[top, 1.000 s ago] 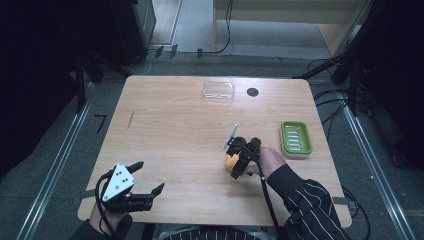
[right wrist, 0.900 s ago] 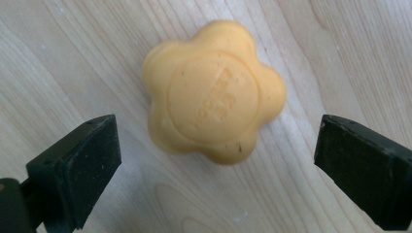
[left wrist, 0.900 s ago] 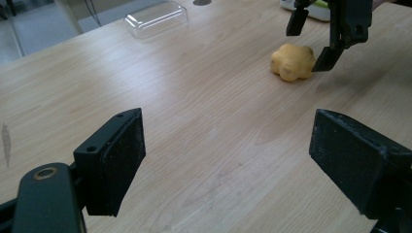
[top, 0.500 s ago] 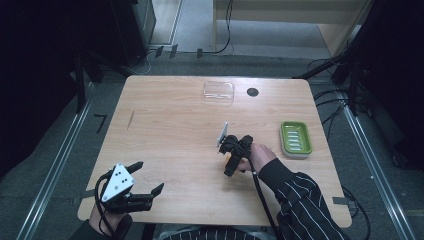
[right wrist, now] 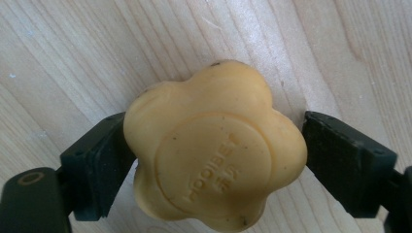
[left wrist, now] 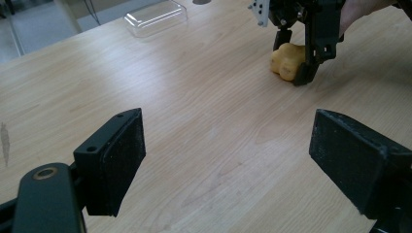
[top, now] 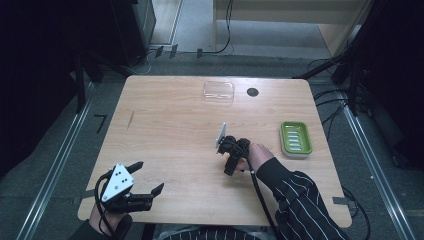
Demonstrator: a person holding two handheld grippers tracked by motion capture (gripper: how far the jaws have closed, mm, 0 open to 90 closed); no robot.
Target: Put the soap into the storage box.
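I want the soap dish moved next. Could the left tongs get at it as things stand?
Probably not easily: the left tongs sit at the near left corner, and the right tongs, gripping the yellow soap, lie between them and the green soap dish.

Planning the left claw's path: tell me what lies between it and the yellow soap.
Only bare wooden table, as the left gripper view shows. The left claw hangs open; the right claw has just been closing around the soap.
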